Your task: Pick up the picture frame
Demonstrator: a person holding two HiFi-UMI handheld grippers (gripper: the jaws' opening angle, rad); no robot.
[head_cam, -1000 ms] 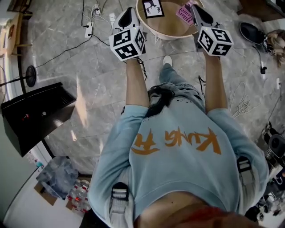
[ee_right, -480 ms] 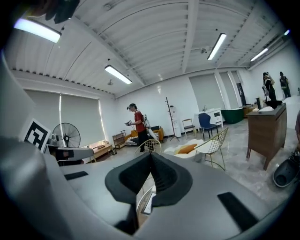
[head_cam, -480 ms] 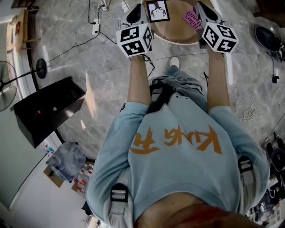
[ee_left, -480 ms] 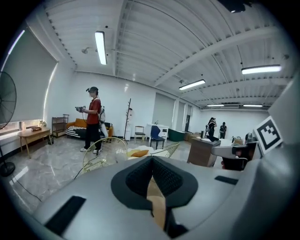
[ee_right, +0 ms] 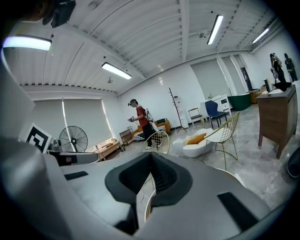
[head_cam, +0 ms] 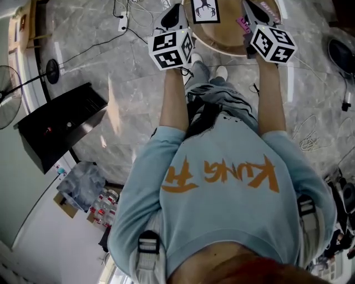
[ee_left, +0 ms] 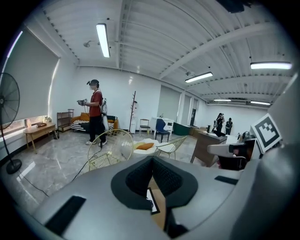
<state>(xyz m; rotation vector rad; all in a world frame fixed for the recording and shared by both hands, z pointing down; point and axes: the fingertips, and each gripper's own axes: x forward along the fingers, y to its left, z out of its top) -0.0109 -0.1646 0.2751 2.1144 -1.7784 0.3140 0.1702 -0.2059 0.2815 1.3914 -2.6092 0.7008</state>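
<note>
The picture frame (head_cam: 205, 10), black-edged with a dark drawing on white, lies on the round wooden table (head_cam: 222, 41) at the top of the head view. My left gripper (head_cam: 178, 9) is shut and empty, its tip at the table's rim just left of the frame. My right gripper (head_cam: 248, 6) is also shut and empty, over the table's right side beside a pink card (head_cam: 243, 23). In the left gripper view the closed jaws (ee_left: 152, 161) leave a slit that shows a corner of the frame (ee_left: 151, 202). Below the shut right gripper (ee_right: 151, 159) the table rim (ee_right: 146, 211) shows.
A black cabinet (head_cam: 55, 125) stands on the marble floor at the left, with a standing fan (head_cam: 8, 111) beyond it. Cables and a power strip (head_cam: 123, 22) lie near the table. A plastic bag of bottles (head_cam: 80, 188) sits lower left. Another person (ee_left: 96, 112) and wire chairs (ee_left: 110, 150) are farther off.
Both grippers have moved forward and a little down, toward the table, and now reach its rim on either side of the frame. Their jaws stay shut.
</note>
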